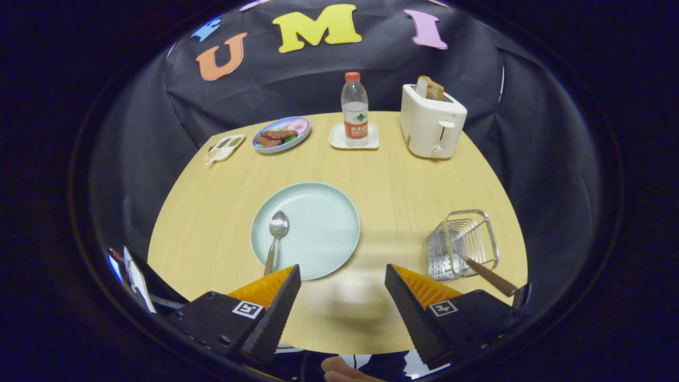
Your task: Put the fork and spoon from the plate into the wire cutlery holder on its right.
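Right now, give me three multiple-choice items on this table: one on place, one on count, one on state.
1. Where does the spoon lie?
A. on the pale green plate
B. in the wire cutlery holder
C. beside the toaster

2. How many utensils remain on that plate?
A. none
B. one
C. two

3. How do the tongs stand?
A. shut on the spoon
B. shut on nothing
C. open, holding nothing

Key: 1 A, spoon rests on the plate's left part. 2 B, one brown handle already leans from the holder. 3 C, bare table shows between the fingers.
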A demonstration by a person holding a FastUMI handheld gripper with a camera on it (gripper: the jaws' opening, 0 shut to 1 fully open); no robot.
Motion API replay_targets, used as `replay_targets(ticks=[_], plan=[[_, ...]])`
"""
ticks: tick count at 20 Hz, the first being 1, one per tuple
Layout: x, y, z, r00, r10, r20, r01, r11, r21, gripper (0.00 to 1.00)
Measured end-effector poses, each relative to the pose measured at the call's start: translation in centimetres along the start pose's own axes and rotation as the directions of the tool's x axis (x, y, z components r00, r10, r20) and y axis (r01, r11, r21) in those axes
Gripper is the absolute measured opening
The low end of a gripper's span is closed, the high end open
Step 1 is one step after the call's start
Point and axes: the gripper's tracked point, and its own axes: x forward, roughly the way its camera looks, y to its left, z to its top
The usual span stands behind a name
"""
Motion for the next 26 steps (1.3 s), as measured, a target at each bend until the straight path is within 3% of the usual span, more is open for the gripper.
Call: replay_targets(ticks=[4, 9, 11, 19, 21, 22, 24, 26], plan=[[2.4, 3.2, -1.2, 0.999, -0.014, -0.042, 0.013, 1.0, -0.003, 0.96], [5.3, 8.0, -1.0, 0.999, 0.027, -0.044, -0.027, 1.0, 0.013, 0.95], [6.4, 9.6, -0.7, 0.999, 0.038, -0.031, -0.038, 0.999, 0.015, 0.91], [10.1, 11.3, -1.5, 0.998, 0.014, -0.054, -0.014, 1.0, -0.012, 0.34], [10.4, 10.9, -1.5, 0.998, 0.004, -0.069, -0.005, 1.0, -0.006, 0.31], [10.4, 11.0, -2.0, 0.996, 0.012, -0.085, -0.012, 1.0, -0.003, 0.2], [10.2, 11.1, -1.9, 0.996, 0.015, -0.092, -0.014, 1.0, 0.01, 0.11], [9.7, 11.2, -1.6, 0.995, 0.031, -0.094, -0.029, 0.999, 0.025, 0.11]])
